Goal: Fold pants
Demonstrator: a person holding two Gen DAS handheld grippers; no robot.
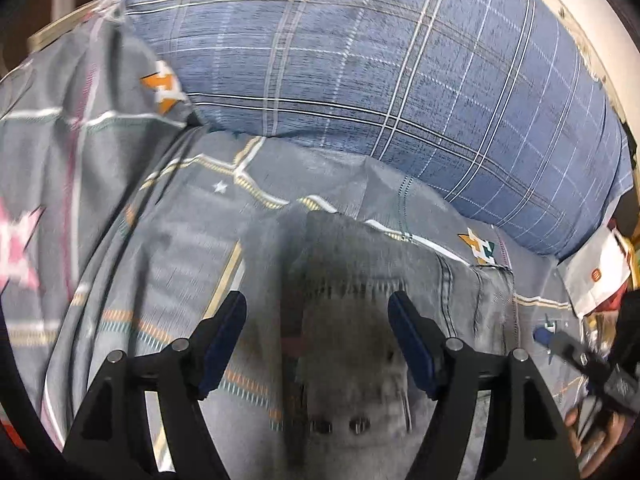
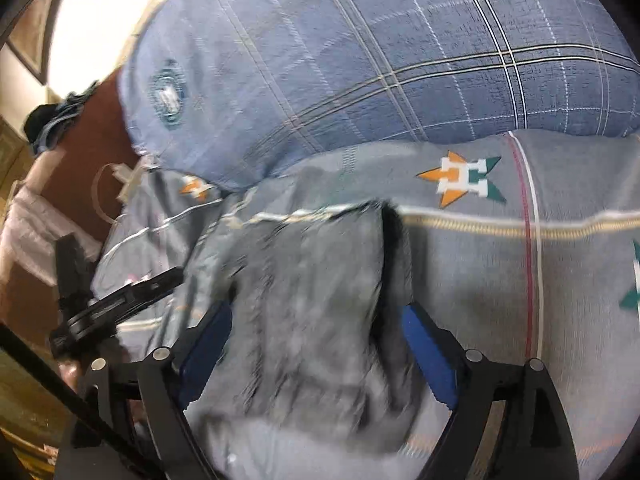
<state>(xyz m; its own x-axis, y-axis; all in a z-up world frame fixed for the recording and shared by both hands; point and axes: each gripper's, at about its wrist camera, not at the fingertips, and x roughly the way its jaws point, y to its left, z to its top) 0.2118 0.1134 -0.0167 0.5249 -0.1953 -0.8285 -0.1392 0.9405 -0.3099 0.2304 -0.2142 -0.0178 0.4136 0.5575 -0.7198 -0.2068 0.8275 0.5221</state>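
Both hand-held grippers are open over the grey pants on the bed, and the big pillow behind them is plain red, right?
Not quite: the pillow is blue plaid, as the left wrist view shows. The rest holds: left hand-held gripper and right hand-held gripper are open over the pants.

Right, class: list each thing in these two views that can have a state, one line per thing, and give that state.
left gripper: open, nothing pinched, above the pants
right gripper: open, pads clear of the fabric
pants: grey denim, lying folded on the bedsheet, released
bedsheet: grey, spread out, somewhat wrinkled
pillow: blue plaid, resting at the far side of the bedsheet
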